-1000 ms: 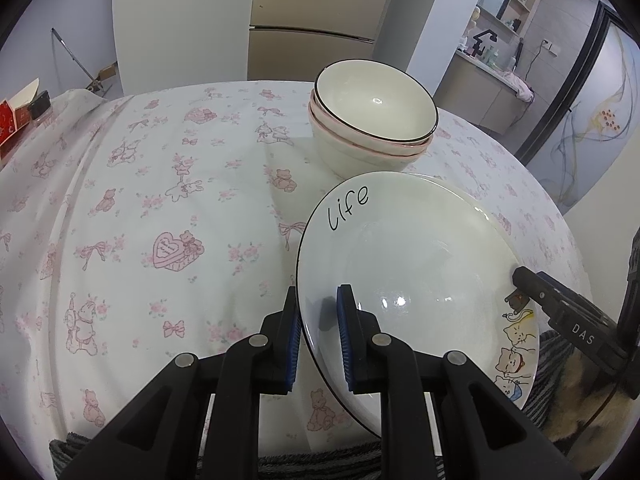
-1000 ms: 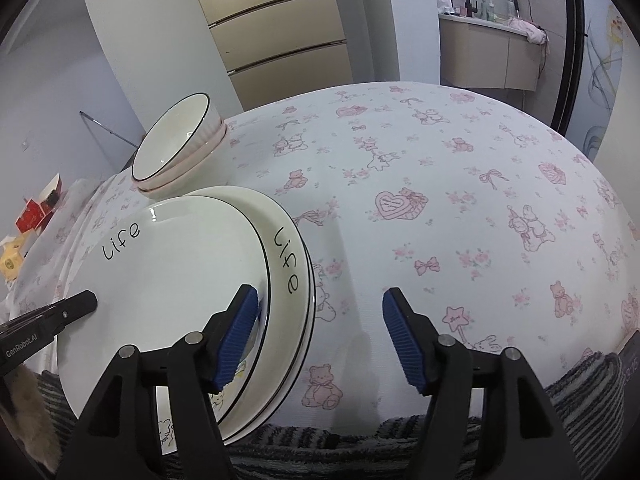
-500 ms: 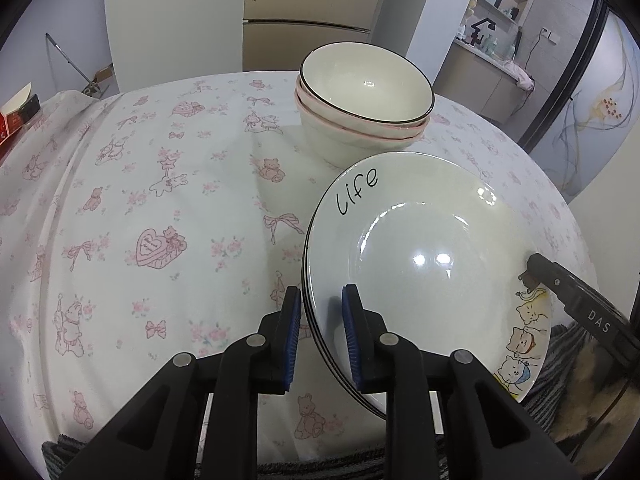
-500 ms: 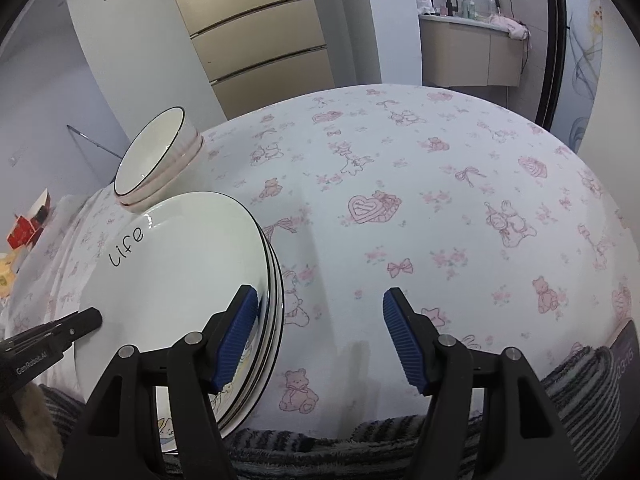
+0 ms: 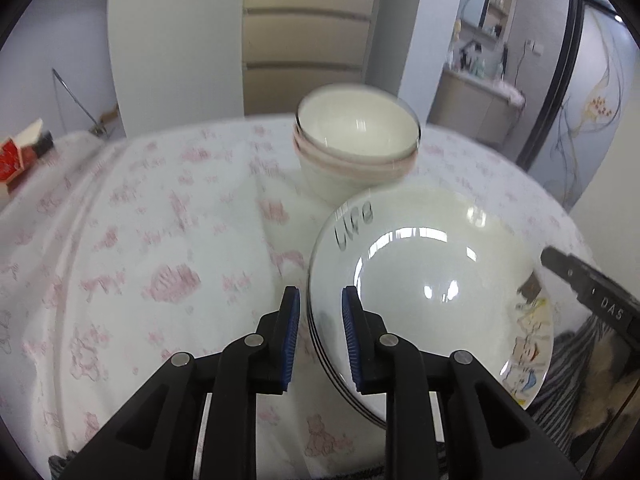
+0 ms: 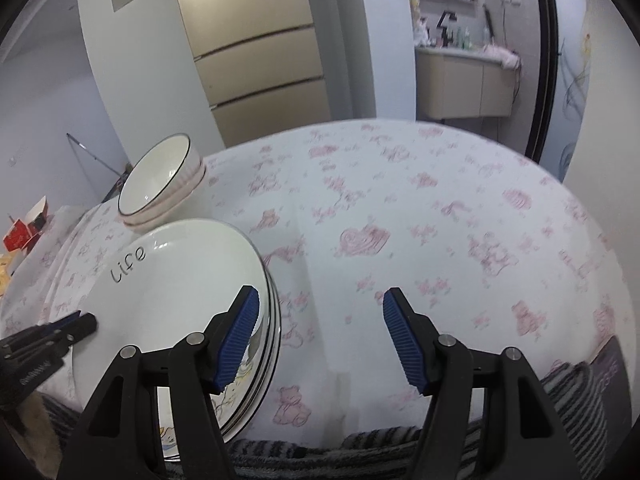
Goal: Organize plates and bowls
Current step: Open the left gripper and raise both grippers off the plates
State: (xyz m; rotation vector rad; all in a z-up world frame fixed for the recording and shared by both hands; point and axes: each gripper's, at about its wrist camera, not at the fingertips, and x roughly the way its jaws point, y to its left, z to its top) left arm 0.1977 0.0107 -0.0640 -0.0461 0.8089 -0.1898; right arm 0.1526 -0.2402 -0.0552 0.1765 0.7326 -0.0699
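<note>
Between the blue pads of the left hand-held gripper [image 5: 320, 336] sits the near-left rim of the plate stack [image 5: 432, 276]; its jaws have just been opening and the pads stand slightly off the rim. Beyond the stack, touching its far edge, stand the nested bowls [image 5: 356, 144]. Right of the stack, the right hand-held gripper [image 6: 320, 340] is spread over bare bench [image 6: 440, 220] cloth, gripping nothing.
</note>
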